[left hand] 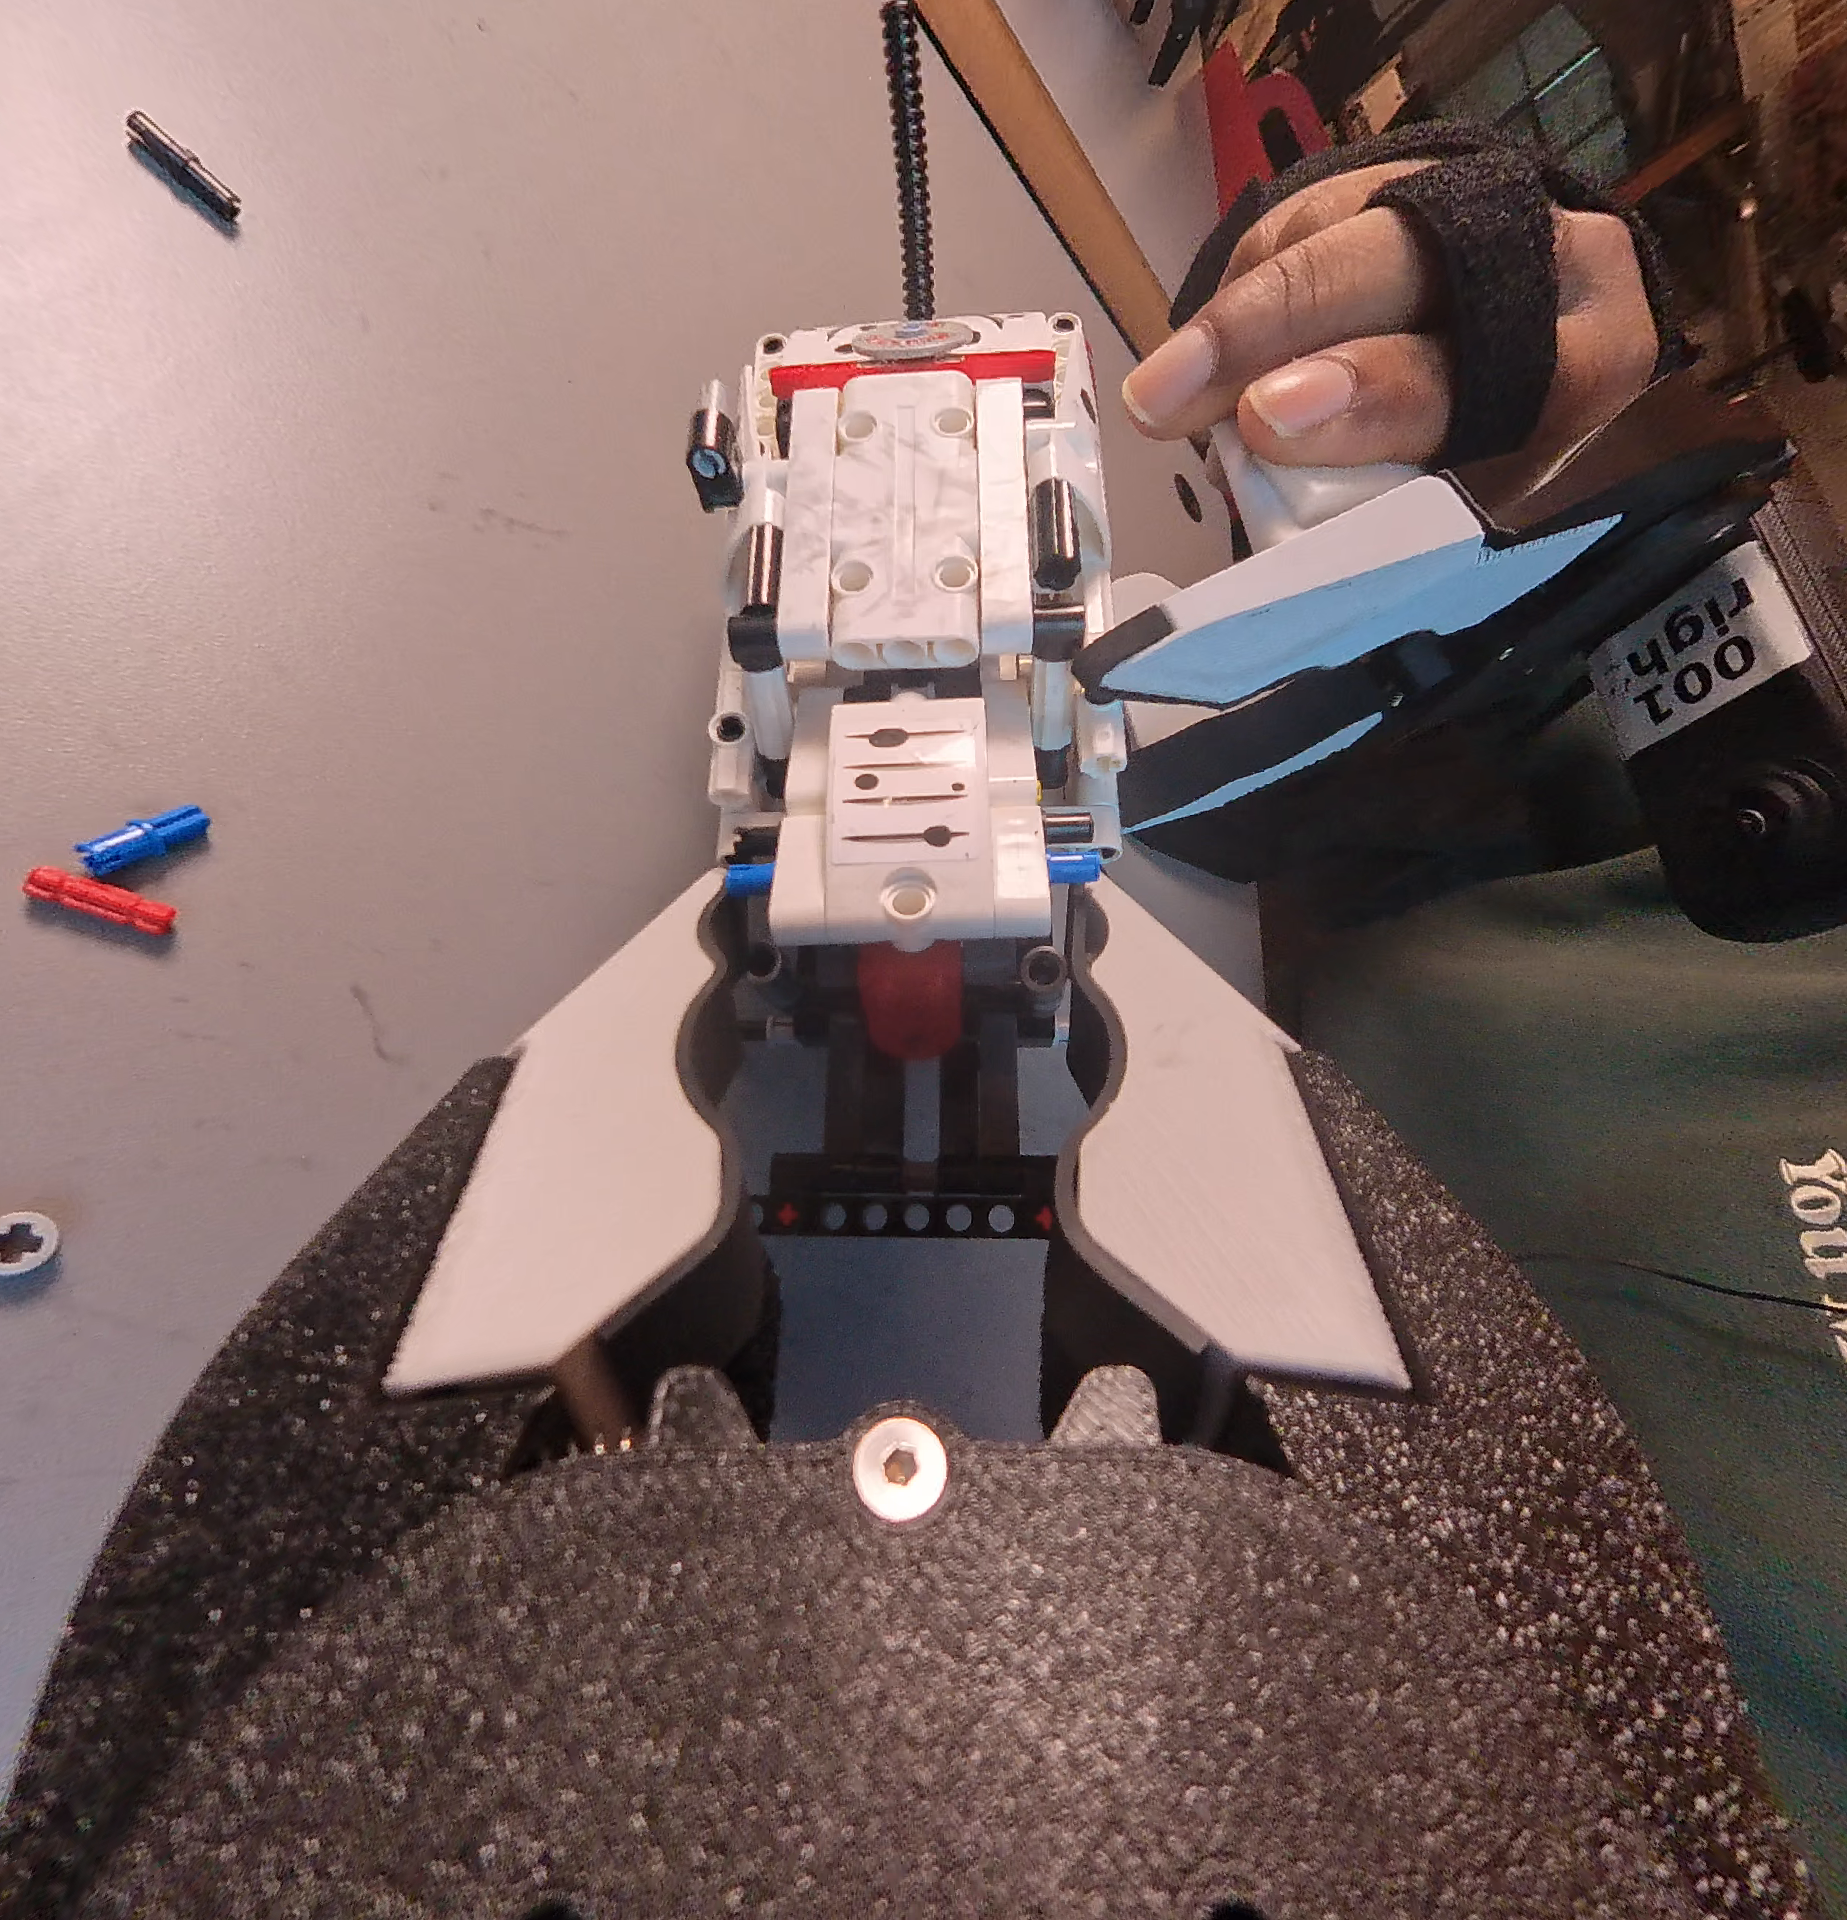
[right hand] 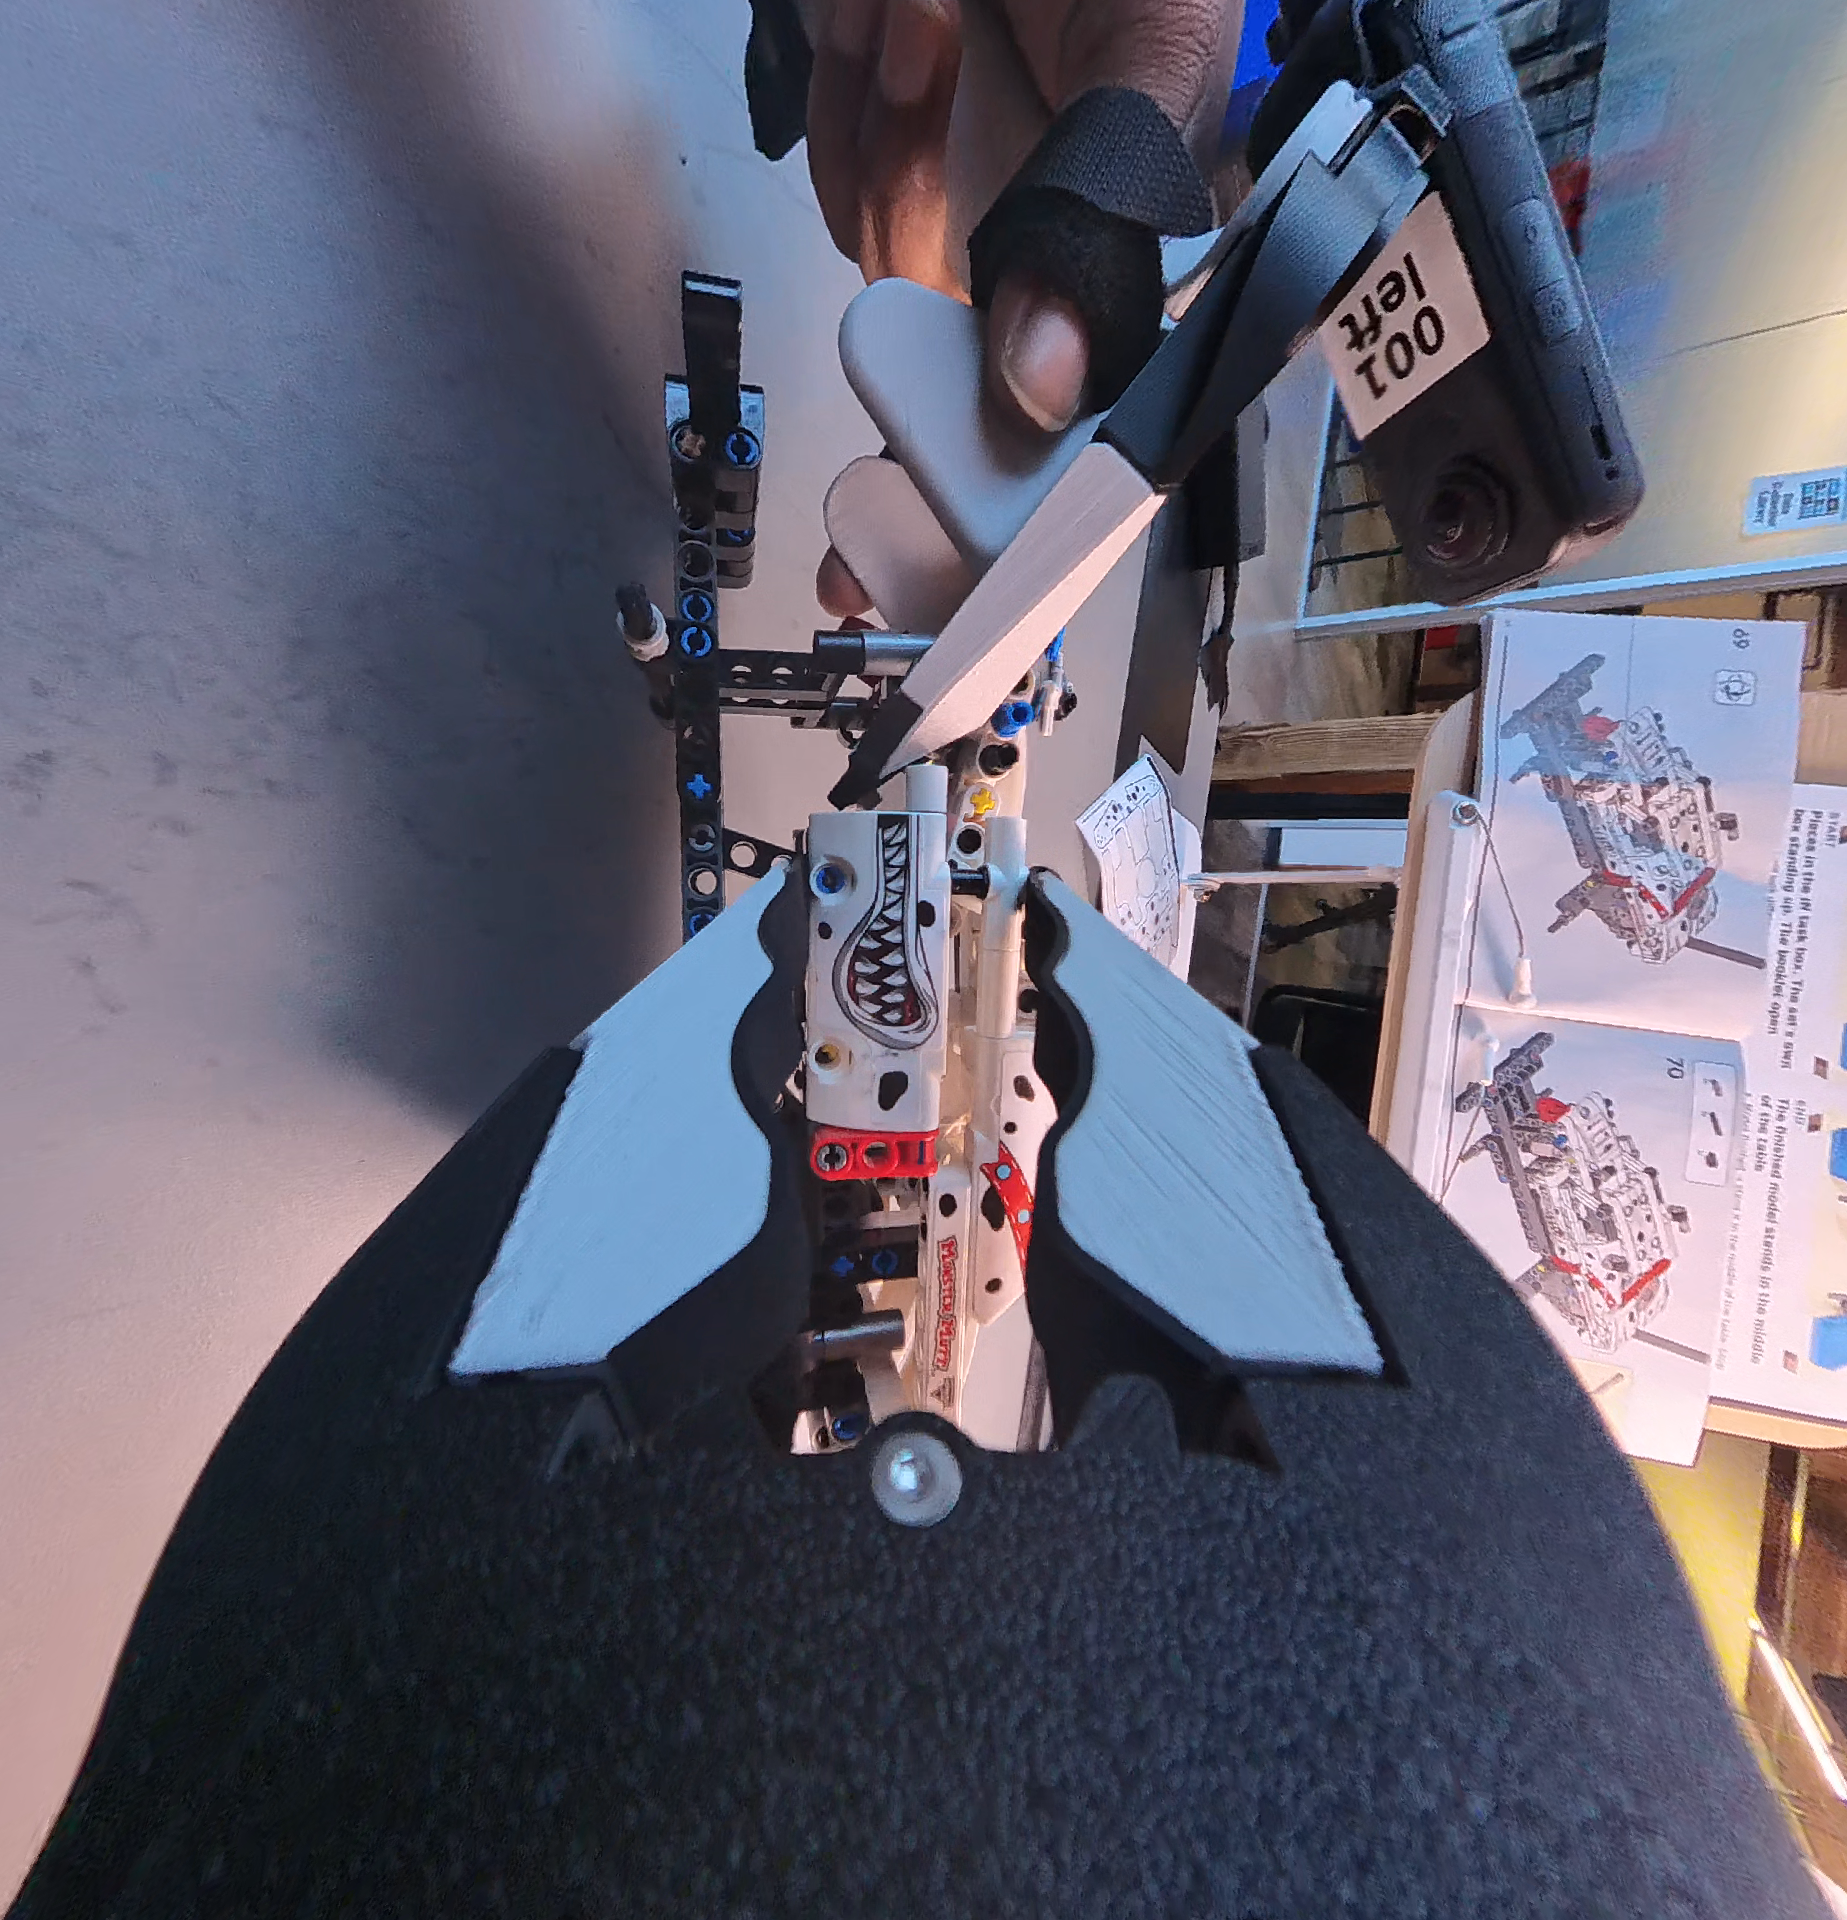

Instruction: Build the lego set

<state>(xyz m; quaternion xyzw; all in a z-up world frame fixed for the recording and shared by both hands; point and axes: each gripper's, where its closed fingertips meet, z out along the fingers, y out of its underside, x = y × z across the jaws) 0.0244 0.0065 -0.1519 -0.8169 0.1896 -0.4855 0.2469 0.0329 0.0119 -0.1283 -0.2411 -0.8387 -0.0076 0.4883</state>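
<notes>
White and black Lego model (left hand: 903, 644) sits clamped between both grippers above the grey surface (left hand: 327, 520). The left gripper (left hand: 903, 914) has its pale fingers (left hand: 607, 1132) pressed against the model's narrow end, one on each side, with a red piece showing in the gap behind. The right gripper (right hand: 903, 894) has its fingers (right hand: 649, 1164) closed on the model's side, around the white panel (right hand: 877, 977) that bears a toothed-mouth sticker and a red beam below it. Seen from the left wrist view, the right gripper reaches the model from the model's right flank, a hand (left hand: 1397, 322) in black straps behind it. Each gripper carries a white printed label near its camera; a lettered sticker runs along the model's lower body. Left of the model, on the surface, lie a blue pin (left hand: 142, 837), a red pin (left hand: 98, 900), a black axle (left hand: 182, 164) and a grey disc (left hand: 13, 1243). An open instruction booklet (right hand: 1625, 997) stands right of the model.
</notes>
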